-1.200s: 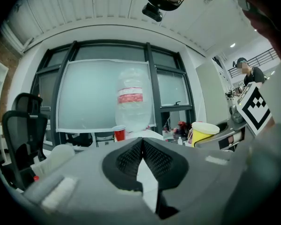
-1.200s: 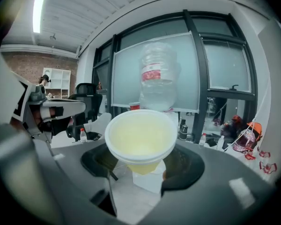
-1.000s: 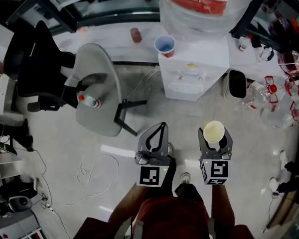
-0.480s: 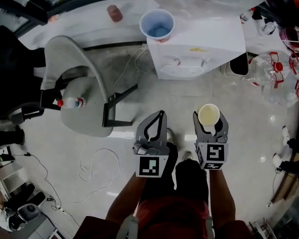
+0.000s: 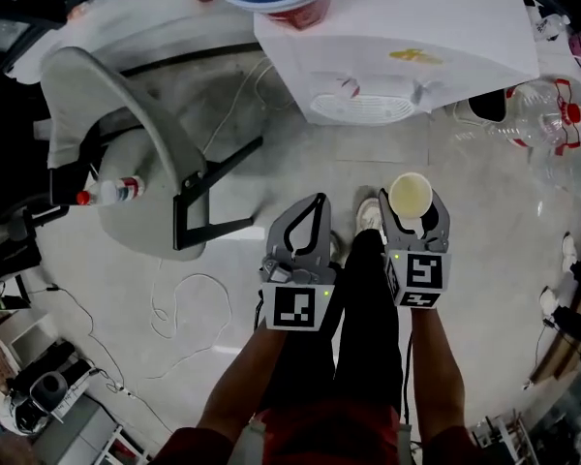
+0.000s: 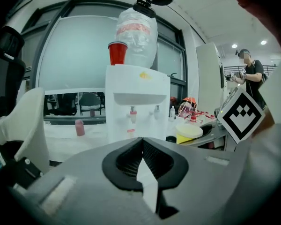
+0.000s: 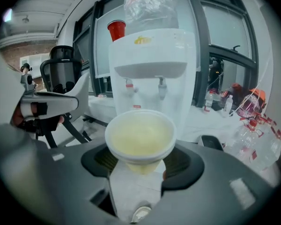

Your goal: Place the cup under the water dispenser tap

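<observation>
Forearms (image 5: 234,390) parallel, right tool (image 5: 412,207) around cup (image 5: 411,195)

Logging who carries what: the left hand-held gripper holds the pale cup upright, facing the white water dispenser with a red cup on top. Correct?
Wrong side: the right hand-held gripper holds the pale cup upright, as the right gripper view shows. The left hand-held gripper has its jaws together on nothing. The white water dispenser ahead, red cup on top, stands.
</observation>
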Motion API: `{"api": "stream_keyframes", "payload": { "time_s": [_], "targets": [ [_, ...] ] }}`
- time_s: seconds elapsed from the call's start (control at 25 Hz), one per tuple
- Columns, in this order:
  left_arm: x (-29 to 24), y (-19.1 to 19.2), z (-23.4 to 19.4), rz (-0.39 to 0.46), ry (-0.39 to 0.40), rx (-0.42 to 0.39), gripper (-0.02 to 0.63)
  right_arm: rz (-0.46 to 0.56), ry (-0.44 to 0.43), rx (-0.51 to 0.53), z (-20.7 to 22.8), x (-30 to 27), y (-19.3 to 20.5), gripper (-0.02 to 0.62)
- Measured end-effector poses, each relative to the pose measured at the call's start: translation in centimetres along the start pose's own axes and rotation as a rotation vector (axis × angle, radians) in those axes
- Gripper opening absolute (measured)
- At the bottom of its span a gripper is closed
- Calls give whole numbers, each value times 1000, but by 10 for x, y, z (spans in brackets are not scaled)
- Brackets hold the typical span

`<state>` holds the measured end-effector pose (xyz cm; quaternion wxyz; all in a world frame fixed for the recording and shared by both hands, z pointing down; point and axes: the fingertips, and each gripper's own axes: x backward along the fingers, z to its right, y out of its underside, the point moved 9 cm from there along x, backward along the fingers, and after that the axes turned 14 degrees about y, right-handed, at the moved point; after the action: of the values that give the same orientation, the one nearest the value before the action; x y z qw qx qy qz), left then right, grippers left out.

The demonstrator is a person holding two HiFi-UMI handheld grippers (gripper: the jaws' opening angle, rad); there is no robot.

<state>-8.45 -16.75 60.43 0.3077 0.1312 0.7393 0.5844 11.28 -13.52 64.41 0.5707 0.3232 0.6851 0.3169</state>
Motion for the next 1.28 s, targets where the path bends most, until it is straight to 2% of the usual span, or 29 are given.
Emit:
{"api": "stream_keyframes", "payload": {
  "time_s": [0.2, 0.44, 0.56, 1.28],
  "targets": [
    [-20, 40, -5, -41, -31, 70, -5, -15, -18, -1, 1, -35, 28, 273],
    [-43, 67, -7, -68, -39, 78, -5, -33, -38, 15, 3, -73, 47, 273],
    [-53, 76, -10, -102, -40, 93, -5, -17, -41, 16, 5, -93, 45, 273],
    [-64, 98, -4, -119, -59, 131, -5, 86, -1, 36, 15, -177, 12, 273]
  ]
}}
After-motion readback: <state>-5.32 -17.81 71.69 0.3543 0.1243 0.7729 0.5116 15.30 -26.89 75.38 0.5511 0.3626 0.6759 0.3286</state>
